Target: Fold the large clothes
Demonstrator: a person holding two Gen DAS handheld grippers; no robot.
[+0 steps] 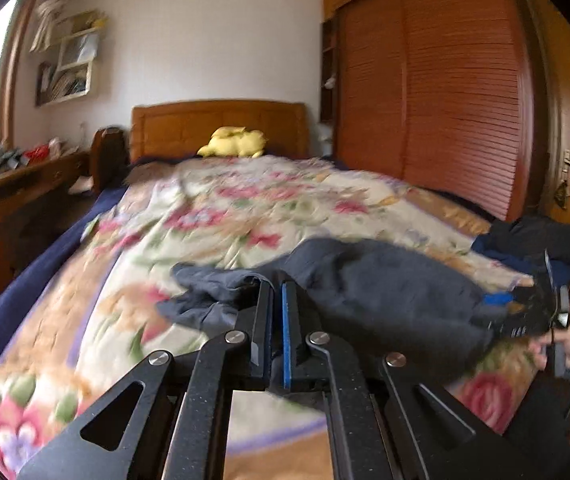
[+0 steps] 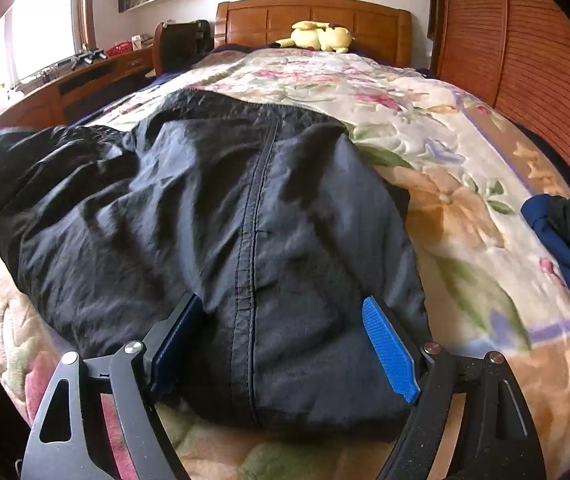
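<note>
Seemingly mid-fold, a dark garment [image 2: 213,216] is shown spread on the floral quilt [image 2: 445,184] of the bed, and all positions are given relative to this garment. Its stitched seam [image 2: 259,208] is seen to run straight away from the right tongs [image 2: 281,344], so the long axis is judged to lie along the bed toward the headboard [image 2: 313,12]. The right tongs are held wide open at the garment's near hem, one blue pad on each side of the seam, with cloth between the pads but not pressed by them. The left tongs [image 1: 279,292] are closed; a fold of the garment [image 1: 345,280] lies right at their tips, though the blur leaves it uncertain whether any cloth is pinched. In the left wrist view the right tongs [image 1: 541,308] are found at the garment's far right end, with a hand [image 1: 569,344] behind them. A second heap of dark clothes [image 2: 565,232] lies to the right of the garment, apart from it, and a yellow plush toy [image 2: 321,36] sits well beyond it. The right tongs are judged nearer the hem and better placed for the next grasp.
</note>
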